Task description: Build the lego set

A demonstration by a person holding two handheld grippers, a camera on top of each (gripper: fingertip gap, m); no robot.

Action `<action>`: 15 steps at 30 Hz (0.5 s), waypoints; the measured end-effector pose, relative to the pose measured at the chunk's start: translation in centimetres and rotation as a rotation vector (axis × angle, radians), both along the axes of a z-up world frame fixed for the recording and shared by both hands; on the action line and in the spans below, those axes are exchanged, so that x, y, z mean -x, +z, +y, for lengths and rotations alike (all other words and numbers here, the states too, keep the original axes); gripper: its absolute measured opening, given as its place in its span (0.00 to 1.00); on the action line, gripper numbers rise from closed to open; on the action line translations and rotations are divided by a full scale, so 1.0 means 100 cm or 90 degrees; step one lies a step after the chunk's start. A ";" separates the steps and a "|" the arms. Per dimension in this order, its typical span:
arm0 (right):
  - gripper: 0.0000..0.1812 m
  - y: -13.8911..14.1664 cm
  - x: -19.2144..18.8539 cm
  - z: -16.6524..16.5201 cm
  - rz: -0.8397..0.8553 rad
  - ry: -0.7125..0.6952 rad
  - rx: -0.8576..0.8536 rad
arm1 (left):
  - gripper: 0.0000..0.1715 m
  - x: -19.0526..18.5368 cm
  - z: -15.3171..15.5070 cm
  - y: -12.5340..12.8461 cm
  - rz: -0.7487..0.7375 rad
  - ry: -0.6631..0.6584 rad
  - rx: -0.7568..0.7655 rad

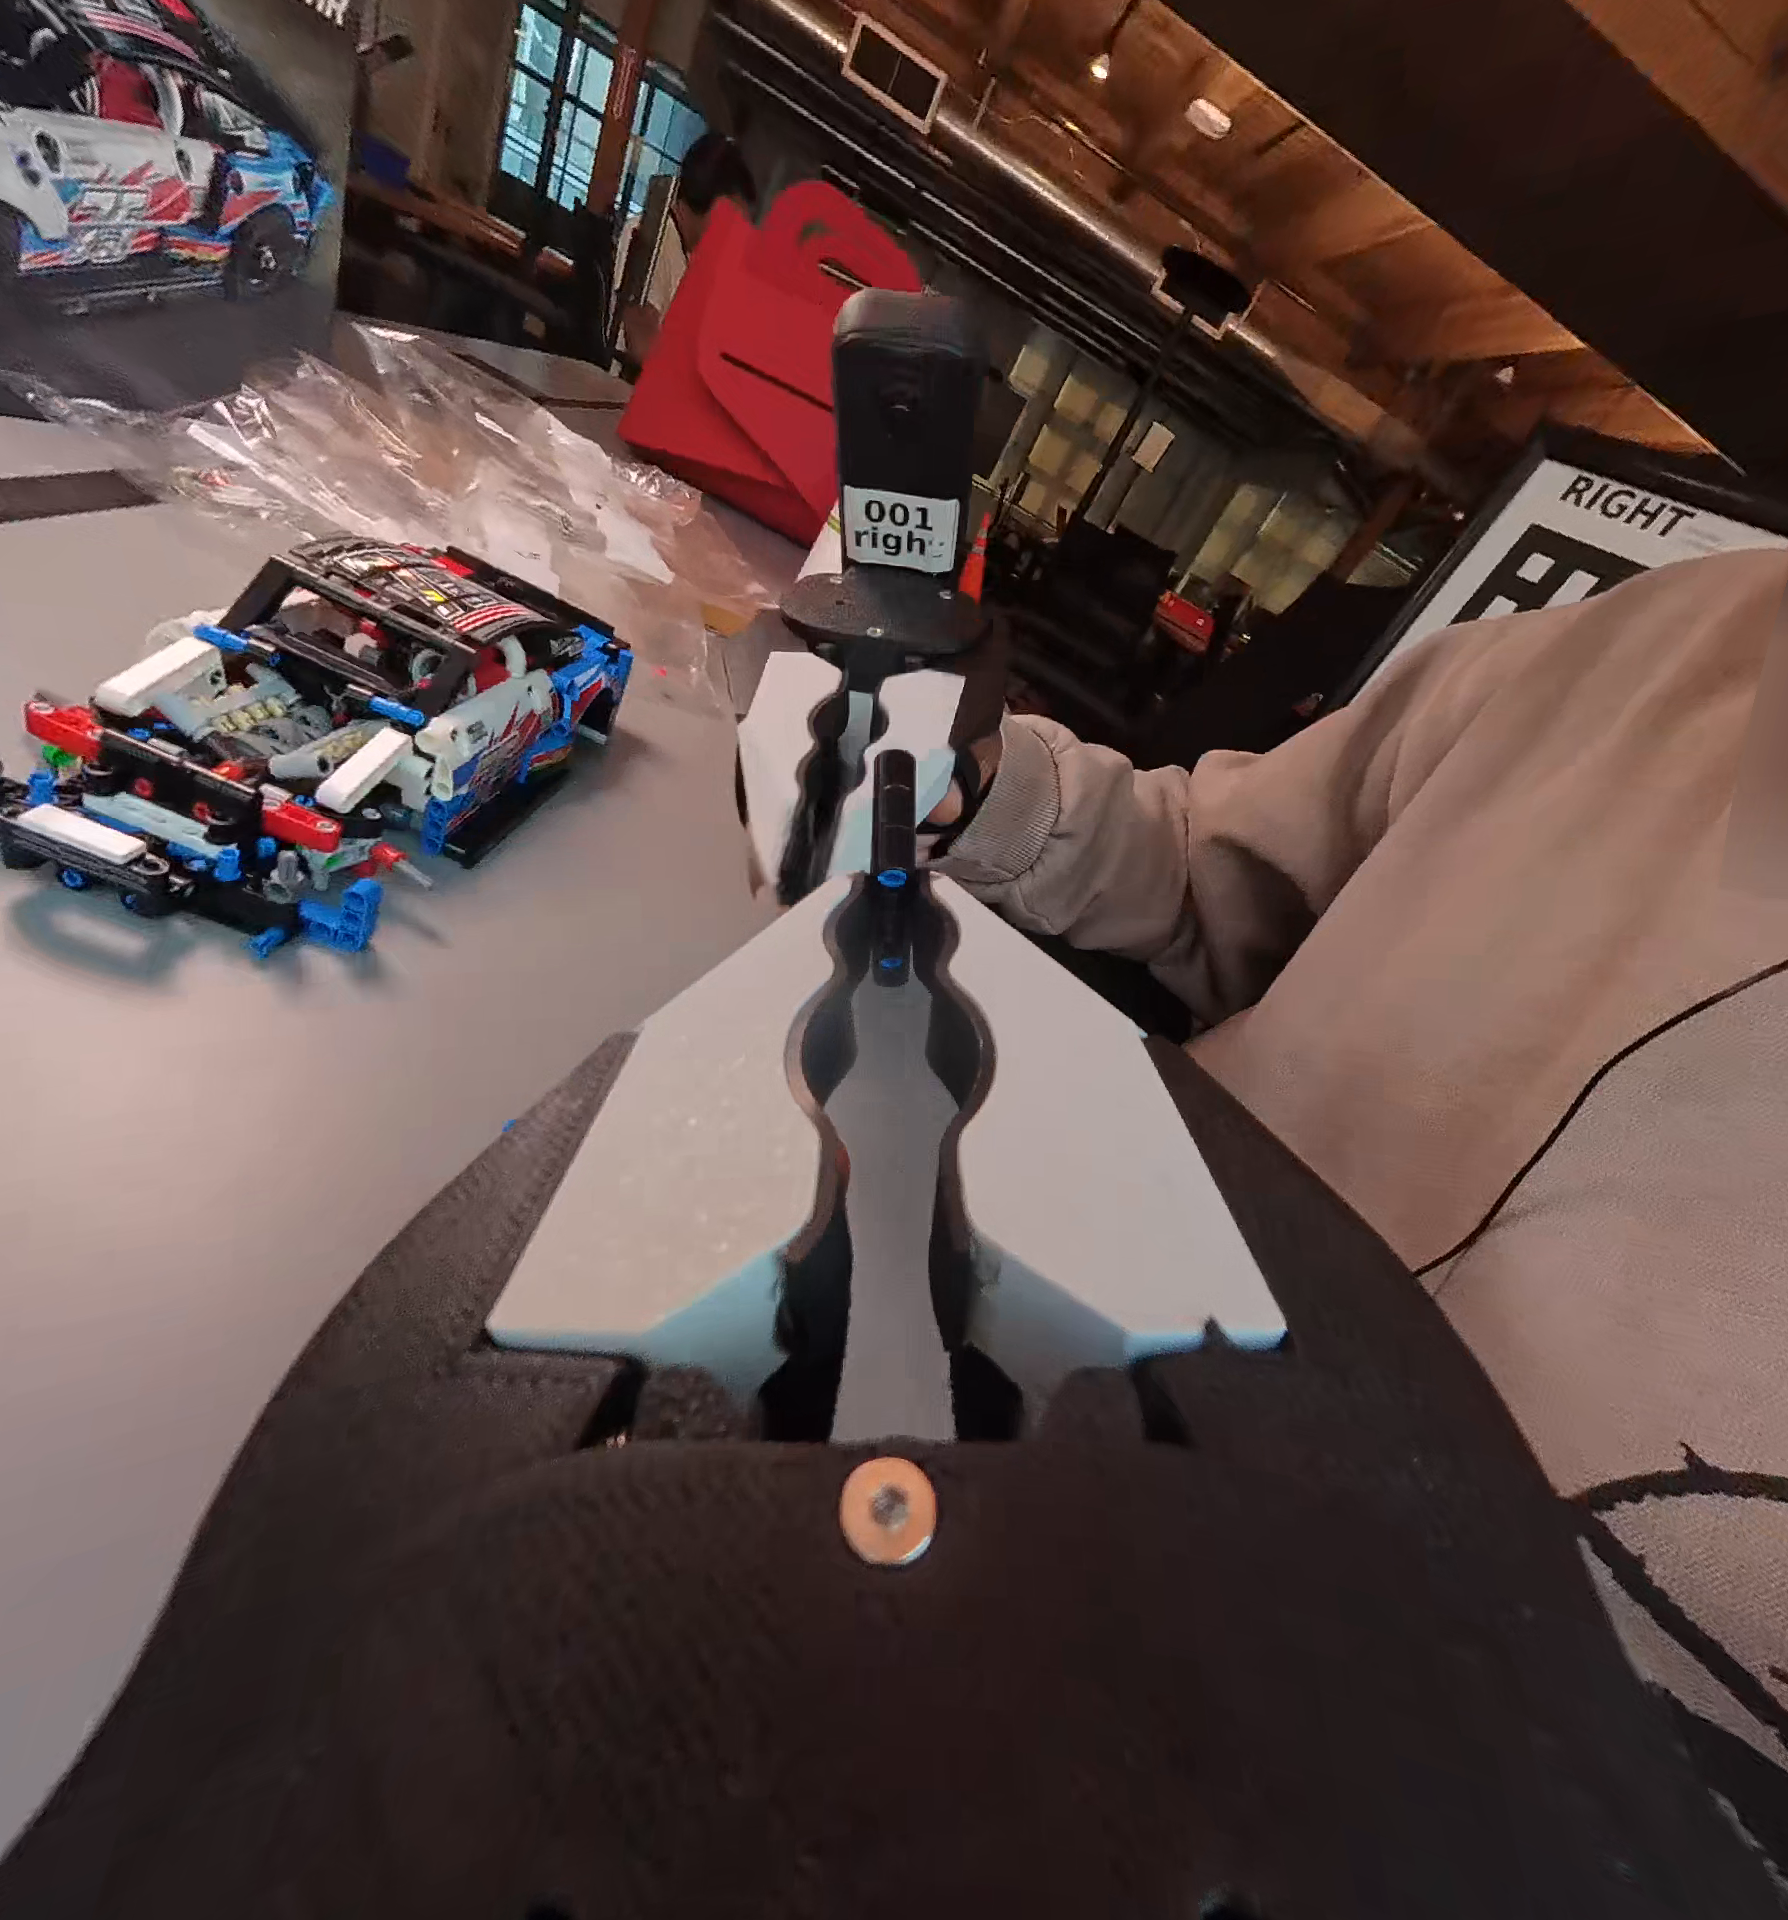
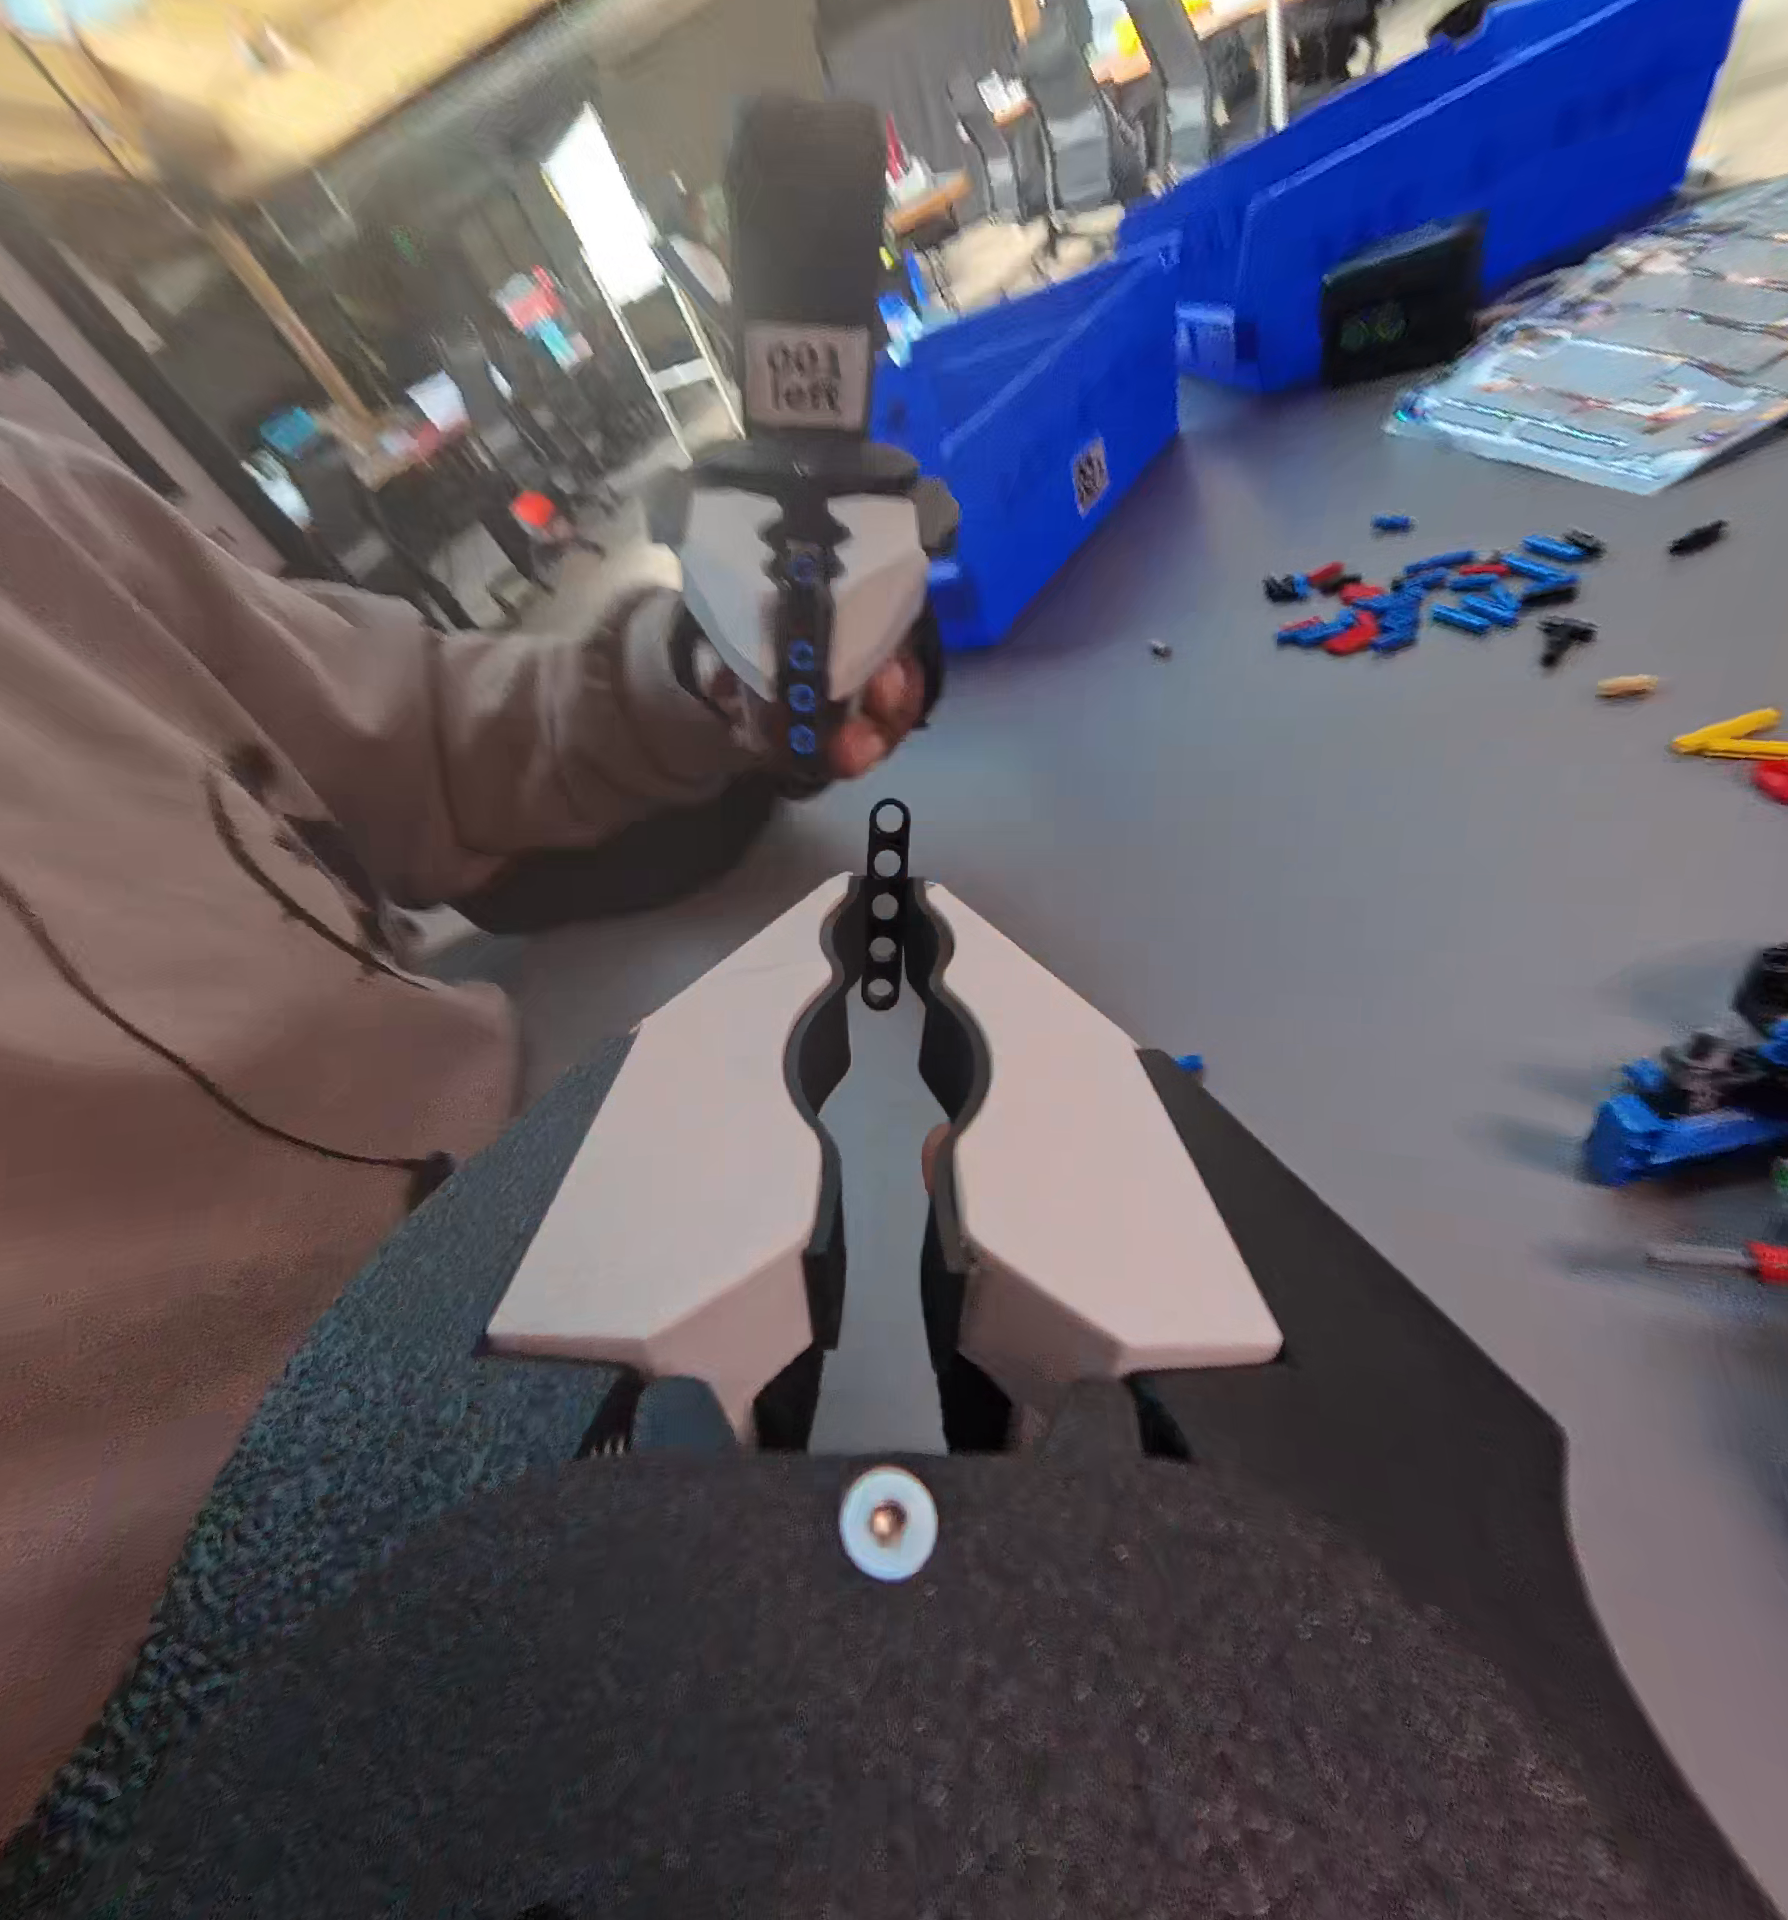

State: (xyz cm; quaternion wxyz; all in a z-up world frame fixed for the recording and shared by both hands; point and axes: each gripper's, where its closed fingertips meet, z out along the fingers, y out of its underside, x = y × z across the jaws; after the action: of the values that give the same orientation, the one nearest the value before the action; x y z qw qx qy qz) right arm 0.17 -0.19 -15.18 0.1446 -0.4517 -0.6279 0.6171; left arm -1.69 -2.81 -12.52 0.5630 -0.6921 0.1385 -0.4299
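Two handheld grippers face each other above a grey bench [image 1: 246, 1143]. The left gripper [image 1: 888, 894] is clenched on a black beam with blue pins [image 1: 890, 831], which juts past its fingers [image 1: 724, 1091]. The right gripper [image 2: 885, 894] pinches a plain black holed beam [image 2: 885, 904] the same way. The beams are near, not touching. Misaligned holes could jam the pins or twist a beam loose. The half-built car [image 1: 329, 717] sits well aside.
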 end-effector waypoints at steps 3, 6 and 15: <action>0.03 -0.012 0.005 0.012 -0.006 -0.020 -0.150 | 0.03 0.010 -0.003 0.010 -0.033 0.007 -0.053; 0.03 -0.048 0.002 0.031 -0.031 -0.042 -0.426 | 0.03 0.013 -0.008 0.009 -0.033 0.017 -0.083; 0.03 -0.095 -0.008 0.045 -0.092 -0.013 -0.665 | 0.03 0.014 -0.004 0.007 -0.041 0.033 -0.091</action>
State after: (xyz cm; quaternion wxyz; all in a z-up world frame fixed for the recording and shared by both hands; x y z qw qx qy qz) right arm 0.98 4.31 -24.73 0.3128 -0.3668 -0.8557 0.1881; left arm -3.06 -3.20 -11.83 0.6261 -0.6394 0.1321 -0.4263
